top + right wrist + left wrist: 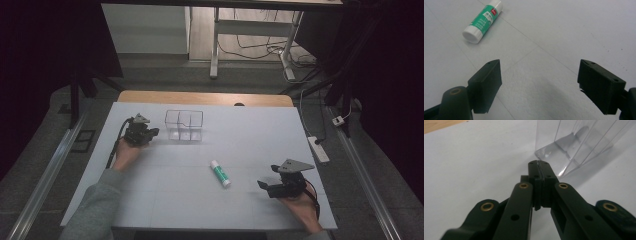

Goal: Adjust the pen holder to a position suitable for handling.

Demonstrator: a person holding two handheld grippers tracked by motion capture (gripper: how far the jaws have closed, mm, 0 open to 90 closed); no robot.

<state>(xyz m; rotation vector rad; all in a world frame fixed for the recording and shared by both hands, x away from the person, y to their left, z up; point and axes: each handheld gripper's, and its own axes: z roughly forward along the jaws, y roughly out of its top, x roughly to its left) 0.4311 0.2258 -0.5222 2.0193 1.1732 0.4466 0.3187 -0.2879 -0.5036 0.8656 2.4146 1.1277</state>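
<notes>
- A white table point(165, 200) is seen from above.
- A clear box point(184, 125) stands at its far side.
- The left gripper point(150, 133) is held just beside the box, jaws together, empty.
- The right gripper point(264, 185) rests near right, jaws apart, empty.
- A glue stick point(220, 173) lies between them, untouched.

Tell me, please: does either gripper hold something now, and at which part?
Nothing is held. The left gripper is shut on nothing beside the clear box; the right gripper is open, short of the glue stick.

Colours on the table
Green-and-white glue stick point(220, 173); clear box point(184, 125); black grippers point(141, 133) point(265, 186); white table point(250, 135).
</notes>
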